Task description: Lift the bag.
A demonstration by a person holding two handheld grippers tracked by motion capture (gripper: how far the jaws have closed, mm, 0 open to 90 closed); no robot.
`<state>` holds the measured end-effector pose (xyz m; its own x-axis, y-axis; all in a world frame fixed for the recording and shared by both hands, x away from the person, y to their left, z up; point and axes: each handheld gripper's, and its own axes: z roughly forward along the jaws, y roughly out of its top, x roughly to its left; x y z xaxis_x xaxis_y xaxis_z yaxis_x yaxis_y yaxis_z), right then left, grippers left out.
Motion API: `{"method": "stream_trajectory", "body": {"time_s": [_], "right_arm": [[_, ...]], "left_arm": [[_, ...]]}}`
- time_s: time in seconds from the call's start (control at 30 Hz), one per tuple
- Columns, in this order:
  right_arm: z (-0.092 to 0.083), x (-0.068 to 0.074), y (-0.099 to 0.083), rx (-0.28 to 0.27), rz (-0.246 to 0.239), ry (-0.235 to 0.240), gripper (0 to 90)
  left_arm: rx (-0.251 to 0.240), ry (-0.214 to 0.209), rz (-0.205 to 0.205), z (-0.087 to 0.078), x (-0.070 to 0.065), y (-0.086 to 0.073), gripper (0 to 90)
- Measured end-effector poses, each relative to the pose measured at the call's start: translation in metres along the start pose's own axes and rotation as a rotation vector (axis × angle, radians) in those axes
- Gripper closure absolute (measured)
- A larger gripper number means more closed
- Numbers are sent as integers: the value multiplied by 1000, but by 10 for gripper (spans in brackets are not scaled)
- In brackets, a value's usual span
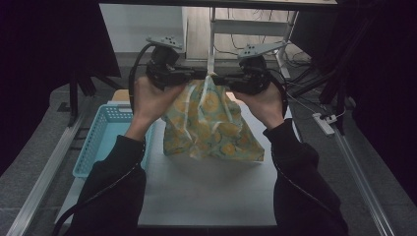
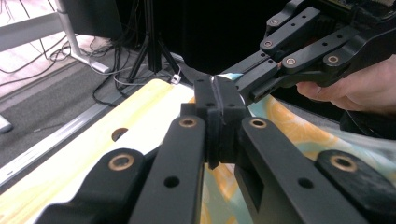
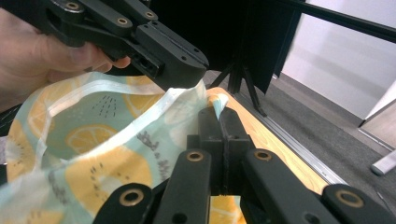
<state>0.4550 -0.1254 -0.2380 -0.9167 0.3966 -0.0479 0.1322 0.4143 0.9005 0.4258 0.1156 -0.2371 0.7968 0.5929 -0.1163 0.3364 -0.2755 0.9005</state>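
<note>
A pale green cloth (image 1: 211, 125) printed with orange citrus slices and edged in white hangs above the white table (image 1: 206, 191). Its lower edge droops to the tabletop. My left gripper (image 1: 200, 76) and right gripper (image 1: 222, 78) meet tip to tip at the cloth's top, each shut on the bunched edge. In the left gripper view my jaws (image 2: 217, 93) are pressed together over the cloth (image 2: 289, 133), and the right gripper (image 2: 261, 81) comes in from the upper right. In the right gripper view my jaws (image 3: 219, 122) pinch the white-trimmed edge of the cloth (image 3: 107, 154), with the left gripper (image 3: 180, 70) just above.
A light blue plastic basket (image 1: 105, 132) stands at the table's left. A pale wooden board (image 2: 93, 149) lies along the far side. Metal rails (image 1: 44, 177) flank the table. A white power strip (image 1: 324, 123) and cables lie on the floor at the right.
</note>
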Motion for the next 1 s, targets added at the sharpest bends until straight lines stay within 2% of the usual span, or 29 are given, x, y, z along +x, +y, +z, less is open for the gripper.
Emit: {"method": "stream_trajectory", "body": {"time_s": [0.07, 0.2, 0.37, 0.67, 0.87, 1.0], "right_arm": [[1, -3, -2, 1, 5, -9, 900], [6, -10, -7, 8, 20, -37, 900], [16, -21, -15, 25, 40, -71, 900], [30, -36, -30, 51, 69, -113, 900], [39, -42, -37, 67, 95, -122, 900], [44, -43, -41, 74, 104, -125, 865]], "left_arm": [[2, 18, 17, 4, 1, 0, 900], [-4, 50, 25, 13, 8, 2, 899], [21, 87, 40, 29, 15, 3, 898], [66, 99, 10, 54, 27, -7, 897], [104, 107, -3, 69, 34, -15, 885], [102, 105, -8, 73, 37, -19, 807]]}}
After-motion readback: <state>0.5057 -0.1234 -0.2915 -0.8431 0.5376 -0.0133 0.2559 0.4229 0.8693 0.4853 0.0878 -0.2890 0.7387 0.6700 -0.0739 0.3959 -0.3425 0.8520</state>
